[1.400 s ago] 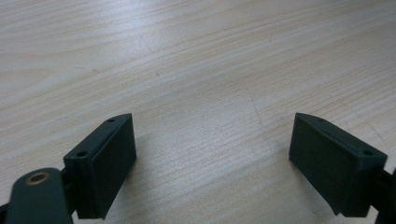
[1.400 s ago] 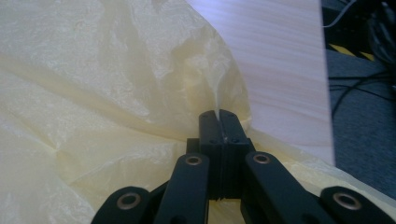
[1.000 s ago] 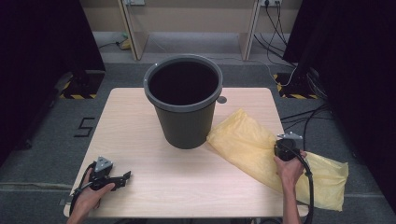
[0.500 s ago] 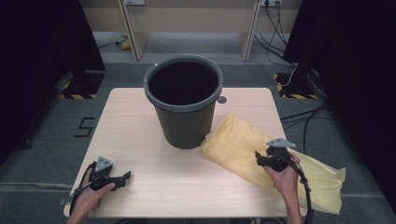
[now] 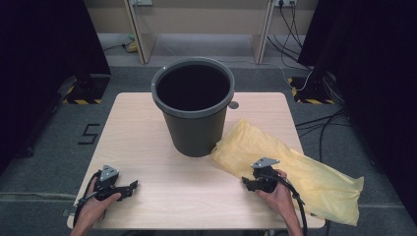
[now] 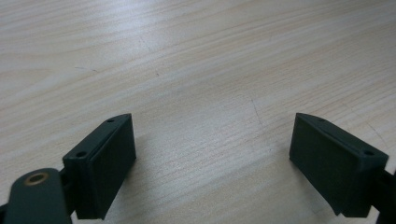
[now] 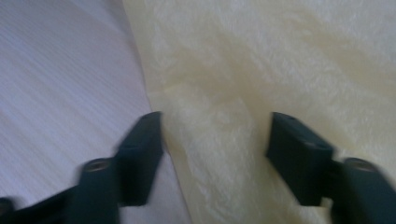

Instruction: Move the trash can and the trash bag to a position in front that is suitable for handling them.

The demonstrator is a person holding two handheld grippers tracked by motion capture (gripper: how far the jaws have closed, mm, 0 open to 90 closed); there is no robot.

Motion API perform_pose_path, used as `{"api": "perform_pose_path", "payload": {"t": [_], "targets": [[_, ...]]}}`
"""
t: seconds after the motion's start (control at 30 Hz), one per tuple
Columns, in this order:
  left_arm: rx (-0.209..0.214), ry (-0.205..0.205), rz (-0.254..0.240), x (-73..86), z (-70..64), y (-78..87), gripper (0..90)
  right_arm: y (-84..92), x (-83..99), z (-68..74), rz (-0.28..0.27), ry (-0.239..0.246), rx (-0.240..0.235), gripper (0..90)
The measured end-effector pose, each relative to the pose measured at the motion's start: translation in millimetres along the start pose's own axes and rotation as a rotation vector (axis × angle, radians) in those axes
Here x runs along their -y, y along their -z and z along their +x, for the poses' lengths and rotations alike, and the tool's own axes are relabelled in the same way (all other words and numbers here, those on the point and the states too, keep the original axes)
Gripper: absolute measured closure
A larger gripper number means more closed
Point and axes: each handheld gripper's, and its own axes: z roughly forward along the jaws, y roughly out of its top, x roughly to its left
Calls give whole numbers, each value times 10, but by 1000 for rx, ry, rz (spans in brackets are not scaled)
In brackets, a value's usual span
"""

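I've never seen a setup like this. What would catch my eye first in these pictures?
Probably the big dark bucket standing upright at the middle of the wooden table, its mouth open to the camera. Next, the crumpled yellow plastic bag sprawled to its right, hanging over the table's right edge. The right gripper sits at the bag's near edge, its jaws just closing astride that edge without pinching it yet, while the left gripper rests open at the front left.

Yellow bag (image 5: pixel 295 164), dark green bucket (image 5: pixel 193 110), pale woodgrain table (image 5: pixel 147 128).
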Motion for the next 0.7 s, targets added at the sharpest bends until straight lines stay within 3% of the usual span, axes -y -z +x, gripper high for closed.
{"api": "perform_pose_path", "payload": {"t": [0.1,0.2,0.5,0.7], "targets": [[0,0,0,0,0,0,135,-52,-73,-104,-9,-21,5,720],[0,0,0,0,0,0,135,-134,-175,-208,-10,-52,44,816],[0,0,0,0,0,0,134,-466,-574,-437,-6,-189,139,828],[0,-1,0,0,0,0,133,-646,-785,-419,-11,-225,142,809]]}}
